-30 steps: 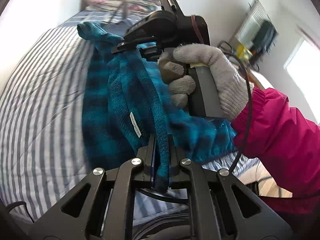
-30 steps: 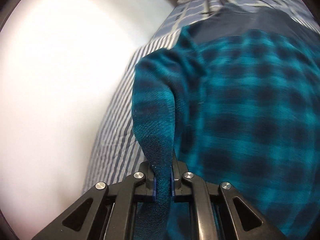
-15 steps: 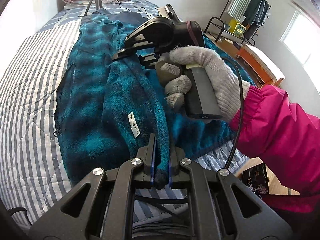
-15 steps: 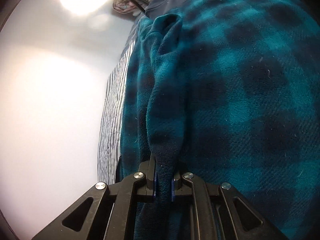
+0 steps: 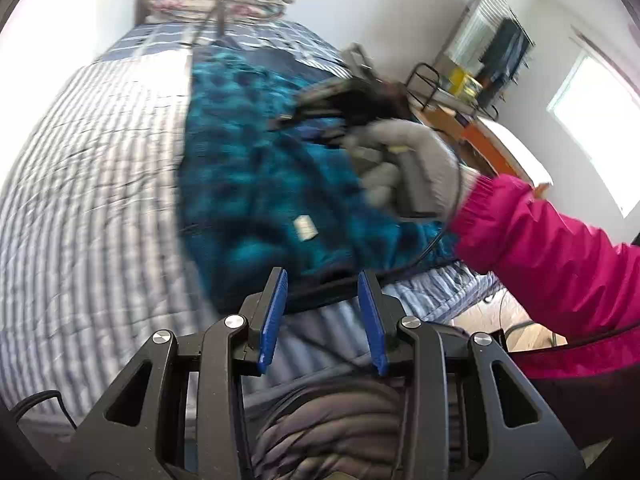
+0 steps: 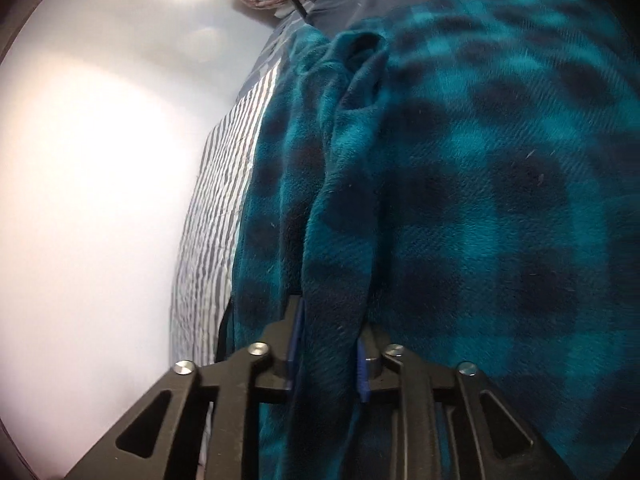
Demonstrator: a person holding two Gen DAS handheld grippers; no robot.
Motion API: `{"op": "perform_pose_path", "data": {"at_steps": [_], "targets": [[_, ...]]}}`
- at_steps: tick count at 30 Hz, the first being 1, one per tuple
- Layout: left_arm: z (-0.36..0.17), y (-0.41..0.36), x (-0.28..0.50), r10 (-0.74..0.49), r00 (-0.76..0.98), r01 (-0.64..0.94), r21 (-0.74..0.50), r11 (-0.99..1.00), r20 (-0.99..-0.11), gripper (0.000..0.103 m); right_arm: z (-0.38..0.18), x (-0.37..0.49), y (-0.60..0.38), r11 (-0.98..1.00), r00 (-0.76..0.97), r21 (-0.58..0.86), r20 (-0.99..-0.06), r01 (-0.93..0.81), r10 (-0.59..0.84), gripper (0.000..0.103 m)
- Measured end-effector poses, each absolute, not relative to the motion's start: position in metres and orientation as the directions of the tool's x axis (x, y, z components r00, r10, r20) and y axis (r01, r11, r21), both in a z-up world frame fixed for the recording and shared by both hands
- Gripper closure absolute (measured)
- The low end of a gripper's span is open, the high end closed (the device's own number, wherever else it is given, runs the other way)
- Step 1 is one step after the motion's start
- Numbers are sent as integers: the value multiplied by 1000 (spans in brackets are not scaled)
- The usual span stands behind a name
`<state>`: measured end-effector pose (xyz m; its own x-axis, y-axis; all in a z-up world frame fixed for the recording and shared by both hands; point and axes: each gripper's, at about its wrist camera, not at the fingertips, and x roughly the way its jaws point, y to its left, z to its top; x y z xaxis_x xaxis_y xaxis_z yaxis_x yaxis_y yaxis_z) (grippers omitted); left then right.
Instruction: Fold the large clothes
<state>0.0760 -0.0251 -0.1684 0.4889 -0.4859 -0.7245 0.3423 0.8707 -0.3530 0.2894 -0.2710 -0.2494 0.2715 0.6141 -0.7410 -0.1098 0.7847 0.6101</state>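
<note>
With the teal plaid fleece point(image 5: 256, 184) laid folded on the striped bed point(image 5: 88, 184), the left gripper point(image 5: 322, 312), just opened, is empty, while a fleece ridge possibly still snagged between the parted right gripper point(image 6: 326, 354) could be dragged askew.

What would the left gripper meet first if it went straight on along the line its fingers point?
Probably the near hem of the teal checked fleece garment lying on the striped bed cover; the left gripper is open and empty, though blur hides depth.

No readable text anywhere, small white sewn-in label point(image 5: 305, 227) on the teal plaid fleece garment point(image 5: 248, 176), its print too blurred to make out, no brand, number or sign legible in the right wrist view either
</note>
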Motion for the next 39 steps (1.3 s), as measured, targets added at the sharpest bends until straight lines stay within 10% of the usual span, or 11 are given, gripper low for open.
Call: {"op": "perform_pose_path", "data": {"at_steps": [19,29,39], "targets": [[-142,54,83,-418,628,198,-385,902,-657,66,-98,163,-301,741,396,501,-632,-448,666,65],[-39,67,74,-368,762,224,-316,922,-533,66,39,80,-337,804,646,293,-483,-517,591,37],[1,9,82,-431,723,307,-308,900,-539,66,45,88,-354,858,706,259,-489,-443,512,36]]}}
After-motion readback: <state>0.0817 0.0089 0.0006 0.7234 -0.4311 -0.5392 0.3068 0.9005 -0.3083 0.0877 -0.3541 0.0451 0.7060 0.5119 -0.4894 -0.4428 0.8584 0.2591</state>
